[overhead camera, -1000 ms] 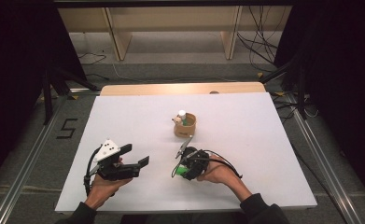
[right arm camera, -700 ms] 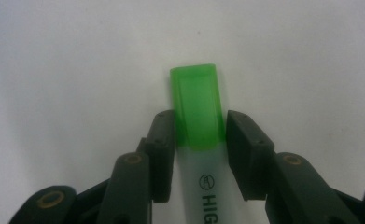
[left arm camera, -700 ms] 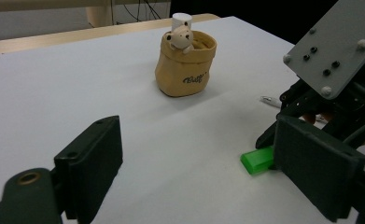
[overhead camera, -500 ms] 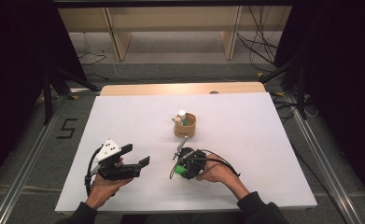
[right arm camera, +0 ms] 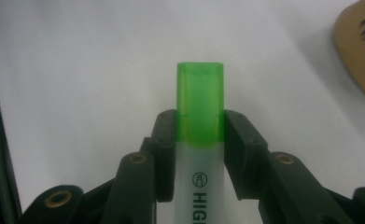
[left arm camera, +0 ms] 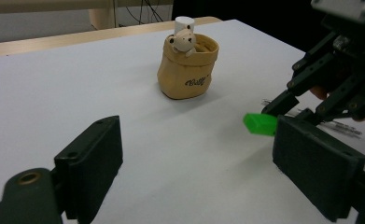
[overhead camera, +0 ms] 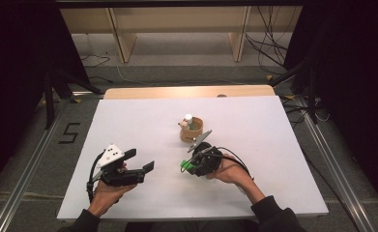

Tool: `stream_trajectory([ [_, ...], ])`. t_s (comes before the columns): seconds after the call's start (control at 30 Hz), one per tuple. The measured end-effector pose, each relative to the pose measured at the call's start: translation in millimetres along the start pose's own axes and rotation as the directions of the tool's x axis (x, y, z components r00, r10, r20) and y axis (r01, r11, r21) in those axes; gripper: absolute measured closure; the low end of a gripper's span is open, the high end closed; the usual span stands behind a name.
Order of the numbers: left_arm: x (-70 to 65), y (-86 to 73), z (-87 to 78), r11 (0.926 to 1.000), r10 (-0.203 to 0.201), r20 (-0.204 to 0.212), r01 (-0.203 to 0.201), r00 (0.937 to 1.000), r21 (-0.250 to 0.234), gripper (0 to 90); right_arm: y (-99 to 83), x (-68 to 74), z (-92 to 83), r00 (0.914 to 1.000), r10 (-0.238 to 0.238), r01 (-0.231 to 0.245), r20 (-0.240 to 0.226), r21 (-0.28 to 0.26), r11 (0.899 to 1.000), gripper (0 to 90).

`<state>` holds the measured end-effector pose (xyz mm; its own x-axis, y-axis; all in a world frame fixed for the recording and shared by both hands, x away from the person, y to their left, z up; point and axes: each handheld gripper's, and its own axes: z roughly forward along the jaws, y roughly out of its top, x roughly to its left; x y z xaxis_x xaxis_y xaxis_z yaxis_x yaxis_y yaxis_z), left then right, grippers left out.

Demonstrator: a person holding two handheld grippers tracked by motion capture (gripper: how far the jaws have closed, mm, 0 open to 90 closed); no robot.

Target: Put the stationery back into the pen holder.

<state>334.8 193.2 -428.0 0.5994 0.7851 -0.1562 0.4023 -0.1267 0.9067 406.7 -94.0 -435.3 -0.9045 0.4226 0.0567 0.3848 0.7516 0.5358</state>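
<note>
Between my right gripper's (right arm camera: 200,135) jaws: green-capped plastic highlighter (right arm camera: 200,100), clamped after closing.
Pickup done (left gripper (left arm camera: 196,154) gaping, empty); tan pouch-shaped holder (left arm camera: 188,70) ahead awaits delivery.

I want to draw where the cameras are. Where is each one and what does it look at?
High view: sits above the person's side, looks forward and down on the white table; both forearms, left gripper and right gripper show.
Left gripper view: rides the left gripper, looks between its open fingers toward the tan pouch.
Right gripper view: rides the right gripper, whose fingers clamp the green highlighter.
Shared: the pouch and the highlighter appear in all three.
</note>
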Motion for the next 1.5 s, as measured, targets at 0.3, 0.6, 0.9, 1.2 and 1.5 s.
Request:
stream_trajectory([
  [0.3,0.3,0.0,-0.3,1.0,-0.003,-0.004,0.003,1.0,-0.006,15.5,0.4,-10.8,-24.5,0.9922,0.124,-0.121,-0.006,-0.258,0.958,67.1],
  [0.6,0.4,-0.1,-0.3,1.0,-0.006,-0.004,0.006,1.0,-0.007,15.5,-3.8,-19.6,-38.8,0.9778,0.207,-0.176,0.034,-0.403,0.898,67.1],
  [0.9,1.8,-0.4,-0.3,0.9997,-0.02,-0.01,0.02,0.9997,-0.011,15.5,-5.4,-33.1,-51.1,0.958,0.279,-0.211,0.067,-0.495,0.843,67.1],
  [1.2,2.4,-0.2,-0.3,0.9996,-0.025,-0.013,0.025,0.9996,-0.012,15.5,3.1,-48.2,-54.3,0.9384,0.332,-0.231,0.095,-0.544,0.807,67.0],
  [1.5,2.7,-0.2,-0.7,0.9995,-0.029,-0.011,0.029,0.9995,-0.015,15.5,21.3,-63.5,-53.6,0.9187,0.376,-0.239,0.12,-0.589,0.772,67.0],
])
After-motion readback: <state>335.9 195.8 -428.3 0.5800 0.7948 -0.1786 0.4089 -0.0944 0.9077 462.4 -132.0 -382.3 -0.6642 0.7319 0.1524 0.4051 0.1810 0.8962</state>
